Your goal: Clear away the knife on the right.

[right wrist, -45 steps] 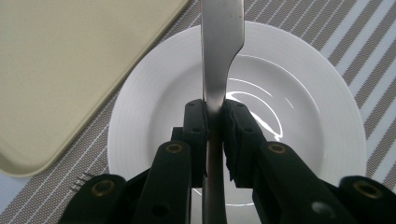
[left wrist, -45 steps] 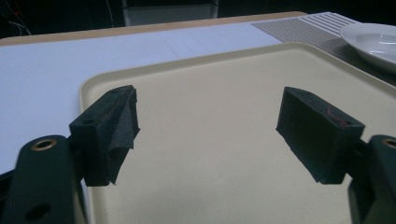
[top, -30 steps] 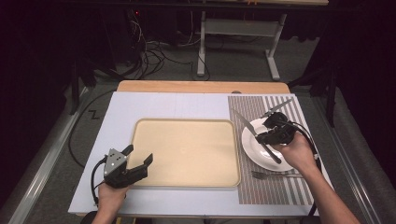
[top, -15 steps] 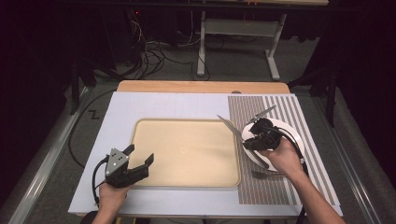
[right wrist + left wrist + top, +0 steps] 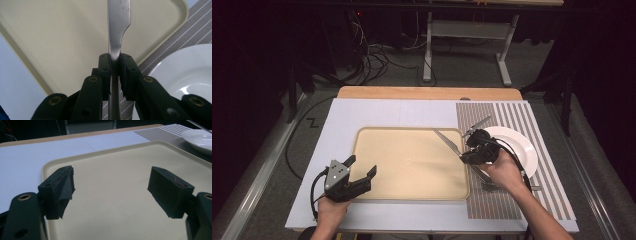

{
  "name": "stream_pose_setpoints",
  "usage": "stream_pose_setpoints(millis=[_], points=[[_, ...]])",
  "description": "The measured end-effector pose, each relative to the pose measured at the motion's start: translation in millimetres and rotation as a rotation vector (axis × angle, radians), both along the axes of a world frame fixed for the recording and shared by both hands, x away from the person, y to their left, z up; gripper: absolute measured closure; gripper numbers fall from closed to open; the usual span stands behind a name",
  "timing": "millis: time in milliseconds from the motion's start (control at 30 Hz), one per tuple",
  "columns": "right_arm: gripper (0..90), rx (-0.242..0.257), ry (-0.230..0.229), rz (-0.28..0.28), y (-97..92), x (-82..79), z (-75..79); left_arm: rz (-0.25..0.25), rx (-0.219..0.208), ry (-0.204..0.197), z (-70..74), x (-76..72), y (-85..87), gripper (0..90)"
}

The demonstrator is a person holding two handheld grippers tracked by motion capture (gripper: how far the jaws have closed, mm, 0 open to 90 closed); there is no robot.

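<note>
My right gripper (image 5: 466, 154) (image 5: 115, 61) is shut on a metal table knife (image 5: 446, 140) (image 5: 118, 23). It holds the knife above the right edge of the beige tray (image 5: 377, 145) (image 5: 57, 37), with the blade pointing up and left over the tray. The white plate (image 5: 519, 145) (image 5: 190, 72) lies just right of that gripper on the striped placemat (image 5: 512, 117) (image 5: 175, 31). Over the tray's (image 5: 112, 155) near left corner, my left gripper (image 5: 360, 175) (image 5: 112, 180) stands open with nothing between its jaws.
A fork (image 5: 507, 188) lies on the placemat near the right hand. The tray and placemat rest on a pale board (image 5: 347, 115) with a wooden table edge (image 5: 427, 92) behind. The plate's rim (image 5: 200, 138) appears at the far right of the left gripper view.
The right gripper has carried the knife leftward from above the plate to the tray's right edge. The left gripper has stayed where it was.
</note>
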State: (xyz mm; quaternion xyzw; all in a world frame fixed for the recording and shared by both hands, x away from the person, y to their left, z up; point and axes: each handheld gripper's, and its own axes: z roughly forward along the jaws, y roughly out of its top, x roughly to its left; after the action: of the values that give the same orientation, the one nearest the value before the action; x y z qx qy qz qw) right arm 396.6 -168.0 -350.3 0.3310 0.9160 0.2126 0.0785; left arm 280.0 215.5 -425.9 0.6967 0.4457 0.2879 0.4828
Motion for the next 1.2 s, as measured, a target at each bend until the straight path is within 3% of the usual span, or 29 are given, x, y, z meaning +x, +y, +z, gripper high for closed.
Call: stream_pose_setpoints(millis=[567,900,1200], points=[[81.0,-0.01,0.035,0.097,46.4,-2.3,-16.8,-0.007,-0.01,-0.004,0.3,-0.5,0.8,22.1],[81.0,-0.019,0.072,0.113,62.5,-0.7,-31.6,-0.007,-0.01,-0.004,0.3,-0.4,1.0,22.1],[81.0,-0.039,0.075,0.113,69.8,0.0,-45.6,-0.008,-0.009,-0.006,0.4,-1.1,0.6,22.1]])
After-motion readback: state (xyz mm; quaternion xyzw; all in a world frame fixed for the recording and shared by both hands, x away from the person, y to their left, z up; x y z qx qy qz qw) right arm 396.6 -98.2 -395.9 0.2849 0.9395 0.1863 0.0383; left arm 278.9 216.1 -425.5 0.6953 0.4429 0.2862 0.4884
